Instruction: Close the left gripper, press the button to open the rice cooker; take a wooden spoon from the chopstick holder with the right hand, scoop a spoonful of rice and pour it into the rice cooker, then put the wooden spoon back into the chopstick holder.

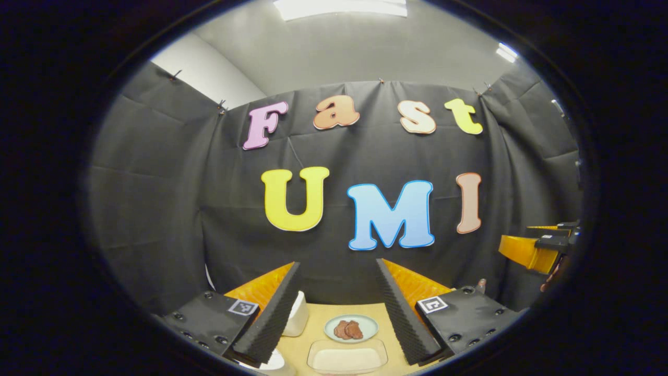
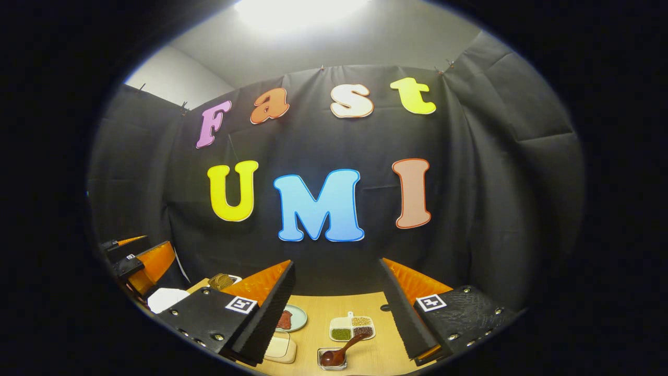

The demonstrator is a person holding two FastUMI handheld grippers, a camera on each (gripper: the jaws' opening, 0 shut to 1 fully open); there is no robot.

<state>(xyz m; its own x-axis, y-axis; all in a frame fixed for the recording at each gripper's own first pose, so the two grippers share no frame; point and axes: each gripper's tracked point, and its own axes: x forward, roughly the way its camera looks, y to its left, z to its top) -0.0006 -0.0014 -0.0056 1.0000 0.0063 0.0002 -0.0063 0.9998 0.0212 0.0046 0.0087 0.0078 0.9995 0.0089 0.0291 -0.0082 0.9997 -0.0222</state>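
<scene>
1. Pale wood forms the counter (image 1: 308, 334), seen low in both views between each claw's fingers.
2. In the left gripper view, the left claw (image 1: 337, 313) stands wide open with nothing between its fingers and hangs above the counter.
3. Between those fingers, a round pale-green plate (image 1: 350, 328) carries brownish-red slices of meat (image 1: 348, 329).
4. Just nearer than the plate lies a clear rectangular dish (image 1: 347, 356) with a pale filling; whether that is the rice I cannot tell.
5. A white rounded thing (image 1: 298, 313) stands beside the left finger, partly hidden by it, so what it is cannot be told; another white piece (image 1: 274, 361) shows at the near left edge.
6. At the far right of this view the right claw (image 1: 543, 243) is seen from the side, held up off the counter.
7. In the right gripper view, the right claw (image 2: 336, 313) is also spread wide and grips nothing.
8. Between its fingers sits a small white divided tray (image 2: 352, 327) with green, tan and dark grains in its compartments.
9. Nearer than that, a wooden spoon (image 2: 342, 352) rests with its dark bowl in a small clear square container (image 2: 332, 359), its handle leaning up to the right.
10. The plate with meat and the clear dish peek out beside the left finger.
11. The left claw shows at the far left, above a white rounded body (image 2: 166, 299) and a brown woven thing (image 2: 221, 281).
</scene>
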